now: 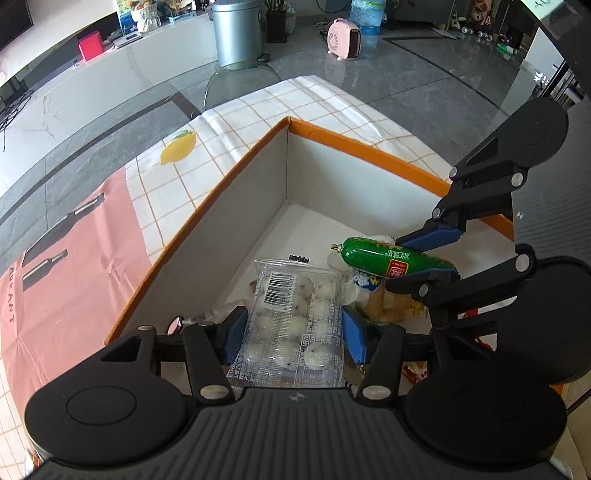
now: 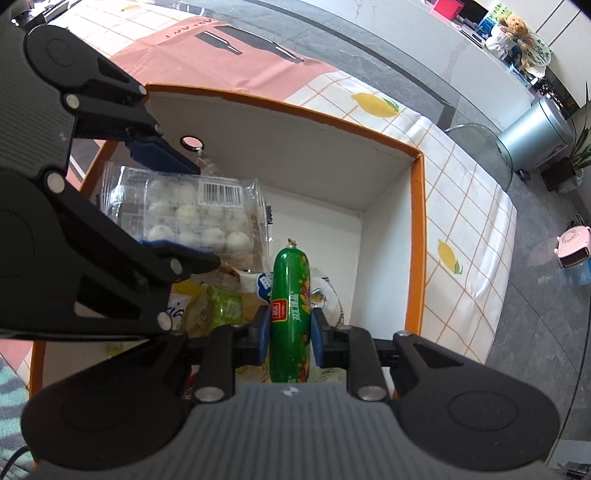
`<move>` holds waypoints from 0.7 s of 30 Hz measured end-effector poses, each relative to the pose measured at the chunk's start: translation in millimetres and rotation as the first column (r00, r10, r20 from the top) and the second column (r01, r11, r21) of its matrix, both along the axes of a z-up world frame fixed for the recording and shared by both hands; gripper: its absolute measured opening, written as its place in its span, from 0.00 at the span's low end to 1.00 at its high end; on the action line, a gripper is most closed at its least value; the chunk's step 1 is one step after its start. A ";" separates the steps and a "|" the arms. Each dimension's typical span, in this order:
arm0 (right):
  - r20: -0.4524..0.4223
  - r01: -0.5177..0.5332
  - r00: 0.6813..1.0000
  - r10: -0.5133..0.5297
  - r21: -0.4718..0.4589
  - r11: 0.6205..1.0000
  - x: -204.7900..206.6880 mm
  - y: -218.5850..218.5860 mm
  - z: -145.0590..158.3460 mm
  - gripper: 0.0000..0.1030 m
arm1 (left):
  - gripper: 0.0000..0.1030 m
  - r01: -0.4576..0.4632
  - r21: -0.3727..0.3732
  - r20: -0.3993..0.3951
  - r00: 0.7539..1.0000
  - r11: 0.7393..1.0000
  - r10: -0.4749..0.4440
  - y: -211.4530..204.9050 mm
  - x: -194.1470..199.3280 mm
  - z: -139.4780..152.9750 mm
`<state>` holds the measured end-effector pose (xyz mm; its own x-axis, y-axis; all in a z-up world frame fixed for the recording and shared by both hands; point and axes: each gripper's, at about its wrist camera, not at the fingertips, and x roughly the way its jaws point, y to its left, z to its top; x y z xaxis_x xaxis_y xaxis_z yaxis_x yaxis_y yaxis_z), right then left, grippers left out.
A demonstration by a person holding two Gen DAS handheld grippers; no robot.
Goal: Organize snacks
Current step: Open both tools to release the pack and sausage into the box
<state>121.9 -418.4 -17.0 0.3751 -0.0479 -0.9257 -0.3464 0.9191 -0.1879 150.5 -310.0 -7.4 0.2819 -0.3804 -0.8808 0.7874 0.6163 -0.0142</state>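
An orange-rimmed box [image 1: 388,157] with a white inside stands on the table; it also shows in the right wrist view [image 2: 415,236]. My left gripper [image 1: 293,332] is shut on a clear pack of white round snacks [image 1: 295,317] and holds it over the box; the pack also shows in the right wrist view [image 2: 195,218]. My right gripper [image 2: 288,334] is shut on a green sausage [image 2: 290,314], also over the box. The sausage [image 1: 384,256] and right gripper [image 1: 432,254] show at the right of the left wrist view. Several snack packets [image 2: 218,302] lie on the box floor below.
The box sits on a checked tablecloth with lemon prints [image 1: 177,147] and a pink panel [image 1: 74,266]. A glass table edge and grey tiled floor [image 1: 424,81] lie beyond. A silver bin [image 1: 236,33] and a pink heater [image 1: 343,38] stand on the floor.
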 end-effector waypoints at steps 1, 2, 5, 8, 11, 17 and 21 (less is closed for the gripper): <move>0.013 -0.003 1.000 0.003 -0.015 1.000 0.1 -0.8 1.8 0.19 | 0.60 0.007 0.006 0.012 1.000 1.000 -0.007 -1.2 1.4 0.2; 0.024 0.004 1.000 -0.004 -0.024 1.000 2.6 -2.3 2.5 0.19 | 0.60 0.005 0.012 0.021 1.000 1.000 -0.005 -1.6 2.8 0.0; 0.034 0.038 0.999 -0.037 -0.031 0.999 13.3 -9.3 0.1 0.19 | 0.61 0.046 0.029 0.032 0.998 0.999 -0.047 -1.7 3.3 -2.3; 0.035 0.041 0.999 -0.040 -0.010 0.999 21.0 -11.4 -4.1 0.19 | 0.61 0.091 0.048 0.042 0.995 0.995 -0.093 -2.6 0.3 -7.1; 0.043 0.055 0.998 -0.055 0.016 0.998 25.3 -12.7 -5.7 0.19 | 0.61 0.126 0.071 0.057 0.990 0.989 -0.131 -5.9 -0.6 -13.2; 0.002 0.098 0.995 -0.099 0.042 0.994 35.6 -15.3 -10.9 0.19 | 0.65 0.137 0.063 0.033 0.990 0.989 -0.140 -9.3 2.7 -20.2; -0.013 0.124 0.992 -0.123 0.060 0.990 39.9 -17.0 -12.2 0.19 | 0.68 0.134 0.075 0.056 0.989 0.988 -0.138 -8.5 1.9 -21.1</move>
<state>161.7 -435.3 -29.2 0.3617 -0.0368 -0.9316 -0.2307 0.9646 -0.1276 152.4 -318.5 -28.5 0.2853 -0.3565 -0.8897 0.8621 0.5010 0.0758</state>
